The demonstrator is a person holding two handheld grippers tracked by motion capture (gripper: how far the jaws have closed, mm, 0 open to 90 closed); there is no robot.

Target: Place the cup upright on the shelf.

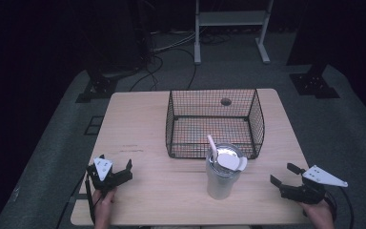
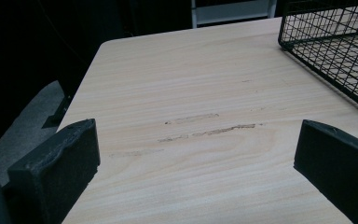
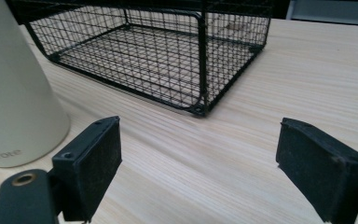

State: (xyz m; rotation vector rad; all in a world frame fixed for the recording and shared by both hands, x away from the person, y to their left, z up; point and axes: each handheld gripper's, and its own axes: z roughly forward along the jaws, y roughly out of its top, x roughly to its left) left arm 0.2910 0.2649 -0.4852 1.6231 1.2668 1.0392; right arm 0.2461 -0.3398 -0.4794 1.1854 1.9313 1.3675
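A tall cream tumbler (image 1: 223,174) with a lid and a straw stands upright near the table's front edge, just in front of a black wire basket (image 1: 214,123). The basket holds nothing. My left gripper (image 1: 115,169) rests open at the front left corner, far from both. My right gripper (image 1: 282,174) sits open at the front right, a short way right of the tumbler. In the right gripper view the tumbler (image 3: 14,93) rises at the left beyond the jaws (image 3: 198,163) and the basket (image 3: 158,51) lies ahead. The left gripper view looks over bare wood between wide jaws (image 2: 196,158), with the basket's corner (image 2: 335,51) at the upper right.
The wooden table (image 1: 138,124) has a small round hole (image 1: 226,101) behind the basket's far wall. Scuff marks (image 2: 205,128) streak the wood ahead of the left gripper. A white metal stand (image 1: 231,28) and cables lie on the grey floor beyond the table.
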